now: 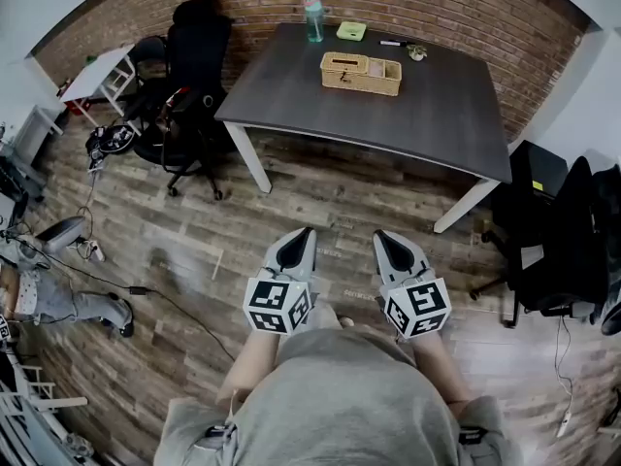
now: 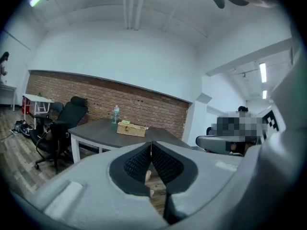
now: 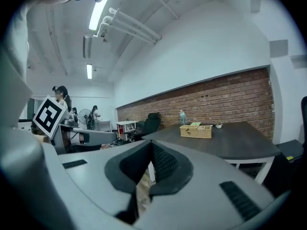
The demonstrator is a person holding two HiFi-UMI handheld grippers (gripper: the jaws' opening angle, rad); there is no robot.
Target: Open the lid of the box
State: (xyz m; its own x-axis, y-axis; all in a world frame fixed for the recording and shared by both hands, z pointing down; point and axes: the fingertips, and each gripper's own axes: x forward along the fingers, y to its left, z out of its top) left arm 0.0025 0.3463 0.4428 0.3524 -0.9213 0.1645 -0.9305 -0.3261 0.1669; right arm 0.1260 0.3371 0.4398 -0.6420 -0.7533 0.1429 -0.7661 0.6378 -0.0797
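Observation:
A wicker box (image 1: pixel 361 73) with its lid down sits on the far half of the dark grey table (image 1: pixel 437 115). It shows small in the left gripper view (image 2: pixel 131 128) and in the right gripper view (image 3: pixel 196 131). Both grippers are held close to my body, over the wooden floor and well short of the table. My left gripper (image 1: pixel 307 233) (image 2: pixel 151 145) is shut with nothing between its pads. My right gripper (image 1: pixel 380 237) (image 3: pixel 151 145) is shut and empty too.
A teal bottle (image 1: pixel 313 18), a green pad (image 1: pixel 350 31) and small items (image 1: pixel 415 52) stand at the table's far edge. Black office chairs (image 1: pixel 189 85) crowd the left of the table, another chair (image 1: pixel 558 231) the right. Cables and gear (image 1: pixel 58 260) lie on the floor at left.

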